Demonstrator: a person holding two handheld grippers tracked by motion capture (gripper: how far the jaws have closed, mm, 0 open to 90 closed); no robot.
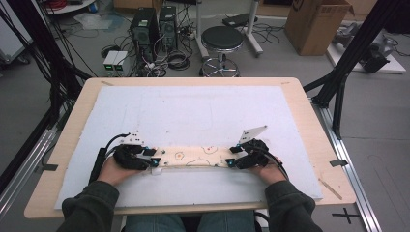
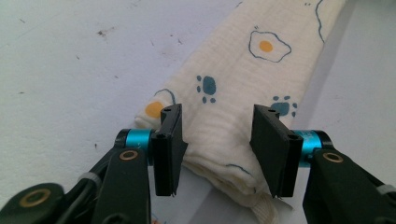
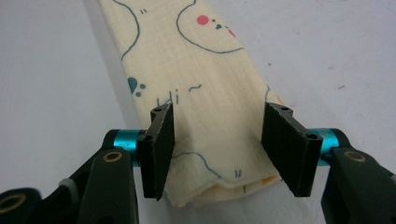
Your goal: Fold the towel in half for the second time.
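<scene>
Straddling one folded cloth, two grippers

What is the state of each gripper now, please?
Left gripper: open, fingers astride one end of the folded cloth, not pressing it.
Right gripper: open, fingers astride the other end.

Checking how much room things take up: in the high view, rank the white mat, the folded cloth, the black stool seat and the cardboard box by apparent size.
1. white mat
2. cardboard box, partly cut off
3. folded cloth
4. black stool seat

Cloth and seat look close; the seat lies farther away, so their order is unsure.
</scene>
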